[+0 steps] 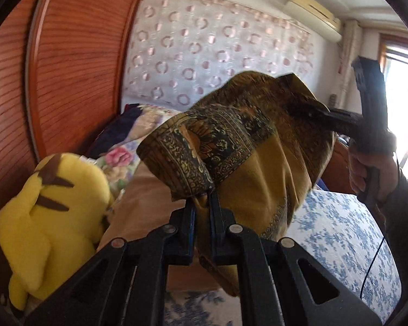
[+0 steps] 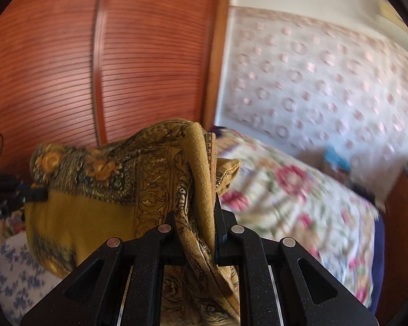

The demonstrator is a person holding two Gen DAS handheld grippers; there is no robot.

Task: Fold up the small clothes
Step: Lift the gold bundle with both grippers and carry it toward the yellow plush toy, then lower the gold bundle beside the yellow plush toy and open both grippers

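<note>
The left gripper (image 1: 202, 198) holds one edge of a mustard-yellow patterned cloth (image 1: 247, 146), its fingers nearly closed on the fabric. The right gripper (image 2: 201, 217) pinches another bunched edge of the same cloth in the same narrow way. The cloth hangs in the air between them, above the bed (image 1: 340, 228) with the blue floral sheet. A yellow plush toy (image 1: 51, 217) lies at the left.

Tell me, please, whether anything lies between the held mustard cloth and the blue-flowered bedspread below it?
Nothing visible does. The mustard cloth hangs in the air between the left gripper and the right gripper, both shut on it. The blue-flowered bedspread beneath looks bare; the yellow plush toy sits off to the side.
</note>
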